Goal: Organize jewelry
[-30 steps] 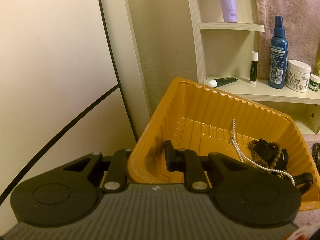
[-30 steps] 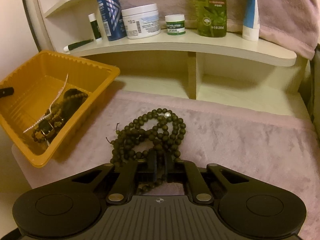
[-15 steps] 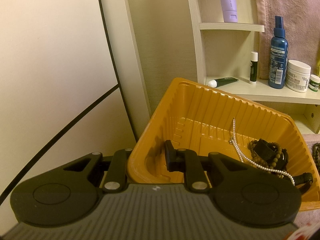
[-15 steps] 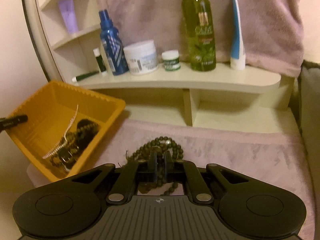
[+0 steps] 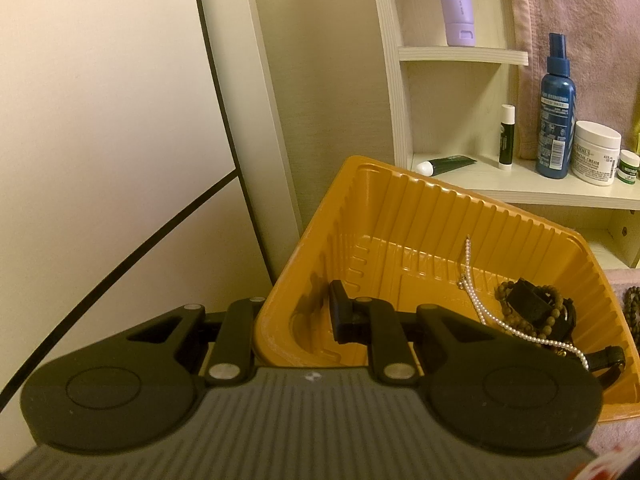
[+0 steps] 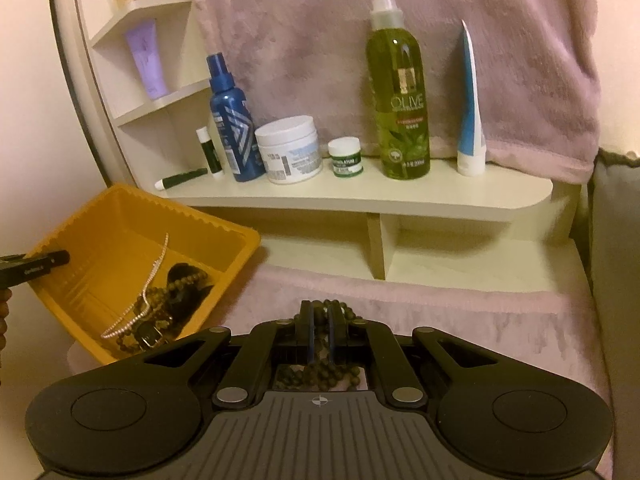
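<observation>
An orange plastic tray [image 5: 400, 216] [image 6: 120, 216] stands tilted, its left wall clamped in my left gripper [image 5: 296, 312], one finger inside and one outside. In it lie a pearl necklace [image 5: 484, 312] [image 6: 152, 284], brown bead bracelets [image 5: 548, 316] [image 6: 188, 280] and a black strap. My right gripper [image 6: 320, 320] is shut on a dark bead necklace [image 6: 316, 376], lifted off the pink cloth [image 6: 460, 320]; its beads bunch between and under the fingers.
A cream shelf [image 6: 360, 200] behind holds a blue spray bottle [image 6: 232, 120], white cream jar [image 6: 290, 148], small green jar [image 6: 346, 158], olive bottle [image 6: 402, 92], a tube [image 6: 470, 112] and lip balm [image 6: 208, 152]. A pink towel hangs behind.
My right gripper has risen with the dark bead necklace, lifting it off the cloth. The left gripper and tray have not moved.
</observation>
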